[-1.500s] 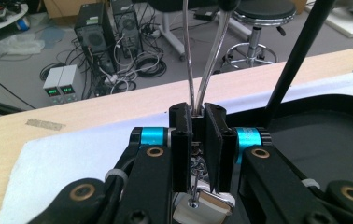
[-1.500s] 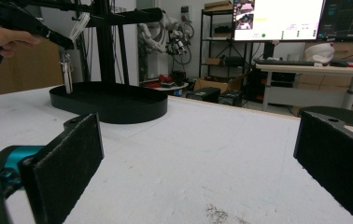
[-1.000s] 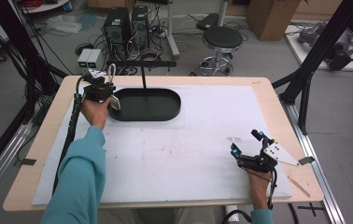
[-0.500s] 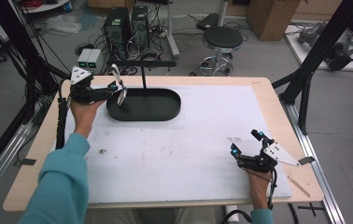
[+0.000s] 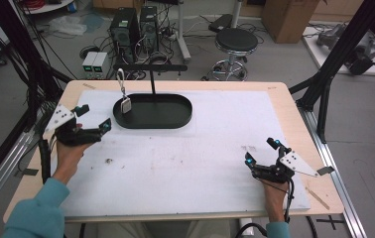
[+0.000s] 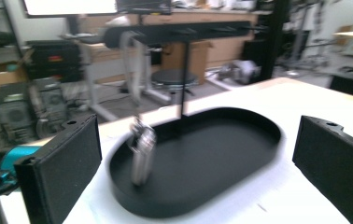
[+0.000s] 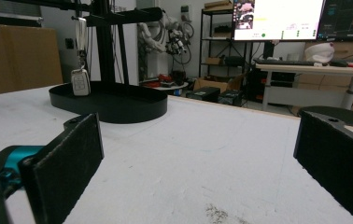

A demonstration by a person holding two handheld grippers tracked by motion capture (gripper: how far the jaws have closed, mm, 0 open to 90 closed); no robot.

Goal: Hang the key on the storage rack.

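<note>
High view: a key fob [image 5: 126, 105] hangs over the black tray [image 5: 175, 116] near the tabletop's far edge; left gripper [image 5: 93, 117] and right gripper [image 5: 260, 152] both have jaws open, empty.

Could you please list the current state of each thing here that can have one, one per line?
Left gripper: open, empty, beside the tray.
Right gripper: open, empty, low over the white mat.
White car key fob: hanging from the stand's bar by a carabiner, over the tray; blurred in the left gripper view.
Black oval tray: flat on the table, nothing lying in it.
</note>
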